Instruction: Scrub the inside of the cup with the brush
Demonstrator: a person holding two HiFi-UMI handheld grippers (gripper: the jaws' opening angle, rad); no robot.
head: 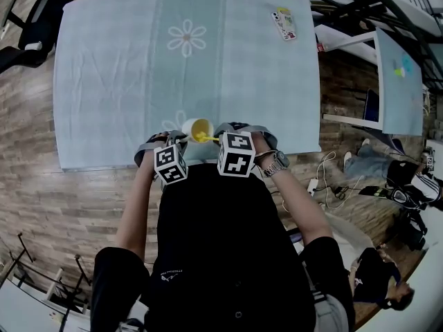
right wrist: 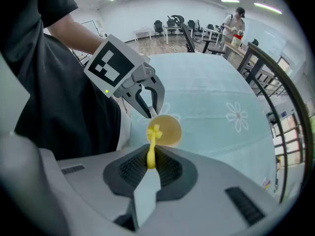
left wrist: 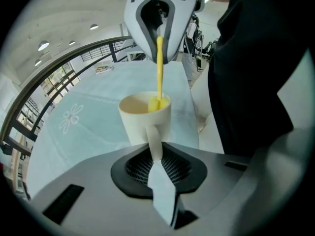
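A cream cup point(head: 199, 128) is held above the near edge of the table, its mouth tipped toward the right gripper. My left gripper point(left wrist: 155, 154) is shut on the cup's handle point(left wrist: 154, 137); the cup point(left wrist: 145, 116) stands just beyond its jaws. My right gripper point(right wrist: 151, 163) is shut on the stem of a yellow brush point(right wrist: 152, 144). The brush head point(left wrist: 156, 103) sits inside the cup, against its inner wall. In the right gripper view the cup's point(right wrist: 166, 130) open mouth faces me, with the left gripper point(right wrist: 143, 98) behind it. Both grippers point(head: 178, 142) point(head: 225, 133) are close together.
A pale blue cloth with white flower prints point(head: 187, 38) covers the table point(head: 104, 81). A small phone-like item point(head: 284, 24) lies at the far right. Wooden floor surrounds the table, with chairs and a glass rail beyond. Another person stands far back in the room point(right wrist: 235, 21).
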